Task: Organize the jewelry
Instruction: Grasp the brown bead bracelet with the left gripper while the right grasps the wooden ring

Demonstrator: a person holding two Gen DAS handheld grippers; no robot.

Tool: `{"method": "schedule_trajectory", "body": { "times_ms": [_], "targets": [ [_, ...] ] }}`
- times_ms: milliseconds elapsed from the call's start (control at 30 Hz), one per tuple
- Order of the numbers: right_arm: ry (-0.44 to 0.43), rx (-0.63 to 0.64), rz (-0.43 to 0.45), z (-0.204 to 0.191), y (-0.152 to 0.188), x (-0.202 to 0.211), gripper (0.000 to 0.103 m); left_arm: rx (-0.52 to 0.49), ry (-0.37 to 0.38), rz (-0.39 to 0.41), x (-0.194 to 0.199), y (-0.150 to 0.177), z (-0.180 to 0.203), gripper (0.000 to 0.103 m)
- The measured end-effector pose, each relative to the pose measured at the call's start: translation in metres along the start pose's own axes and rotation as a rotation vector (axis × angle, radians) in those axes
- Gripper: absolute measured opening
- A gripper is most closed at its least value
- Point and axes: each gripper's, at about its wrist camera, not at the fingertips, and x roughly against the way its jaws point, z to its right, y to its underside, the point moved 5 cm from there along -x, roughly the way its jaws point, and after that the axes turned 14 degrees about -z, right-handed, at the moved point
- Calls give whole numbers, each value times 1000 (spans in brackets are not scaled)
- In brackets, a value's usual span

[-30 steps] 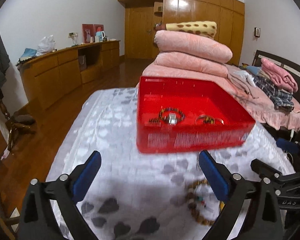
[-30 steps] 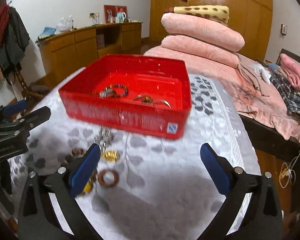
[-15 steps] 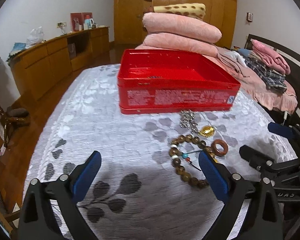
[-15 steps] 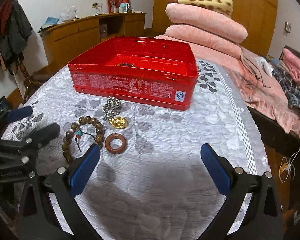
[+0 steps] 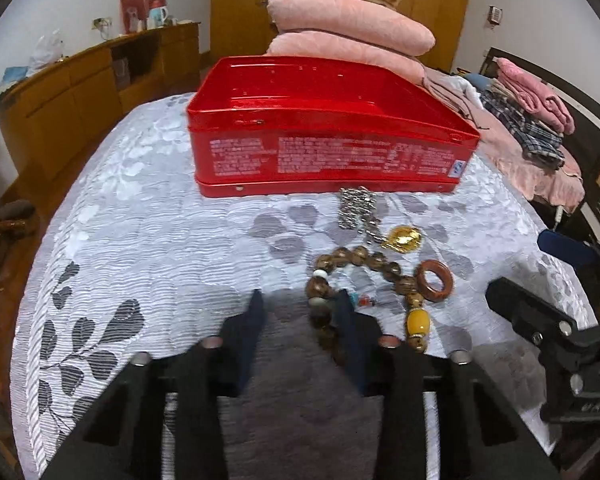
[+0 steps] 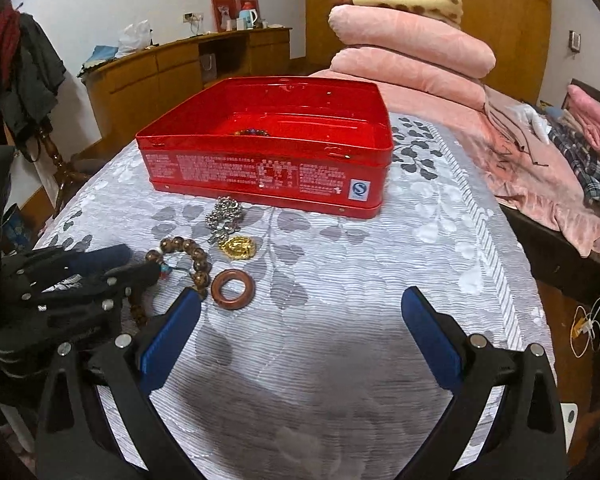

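Observation:
A red tin box (image 5: 332, 156) (image 6: 268, 172) stands on the white leaf-patterned cover, with a bracelet (image 6: 252, 133) inside. In front of it lie a silver chain (image 5: 356, 210) (image 6: 224, 216), a gold pendant (image 5: 404, 238) (image 6: 238, 247), a brown ring (image 5: 434, 280) (image 6: 233, 289) and a wooden bead bracelet (image 5: 356, 264) (image 6: 188, 254). My left gripper (image 5: 300, 312) is low over the cover, its jaws partly closed with a gap between them, empty; its right finger touches the bead bracelet's left side. My right gripper (image 6: 300, 324) is wide open and empty, just right of the ring.
Folded pink blankets (image 5: 348, 28) are stacked behind the box. A wooden sideboard (image 5: 80, 92) runs along the left wall. A bed with folded clothes (image 5: 532, 120) is at the right. The cover's edges drop off at left and right.
Both grippers have come lower and closer to the loose jewelry. My left gripper's jaws have narrowed from wide open. The right gripper stays wide open.

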Motion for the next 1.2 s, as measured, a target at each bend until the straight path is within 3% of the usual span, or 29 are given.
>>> {"method": "schedule_trajectory", "body": {
  "times_ms": [100, 167, 233, 300, 500, 567, 833, 900, 1200],
  "targets": [
    [-15, 12, 2, -4, -1, -1, 97, 45, 21, 3, 0, -1, -11, 11],
    [-24, 26, 1, -8, -1, -2, 97, 62, 50, 3, 1, -1, -17, 11],
    [-40, 37, -6, -12, -1, -4, 91, 76, 29, 13, 4, -1, -23, 11],
    [-60, 45, -24, -15, -1, -9, 77, 88, -3, 30, 9, -1, -30, 11],
    [-103, 56, -59, -23, -2, -20, 65, 81, -8, 0, 3, -4, -32, 12],
    [-115, 59, -76, -26, -2, -24, 59, 76, -10, -4, 2, -3, -30, 17],
    [-100, 64, -109, -31, -3, -34, 46, 61, -10, -9, 1, -5, -28, 17],
    [-96, 64, -109, -32, -4, -34, 30, 55, -7, -12, -1, -6, -26, 13],
    [-84, 56, -100, -31, -4, -29, 29, 65, 25, 16, 7, -3, -27, 11]
  ]
}}
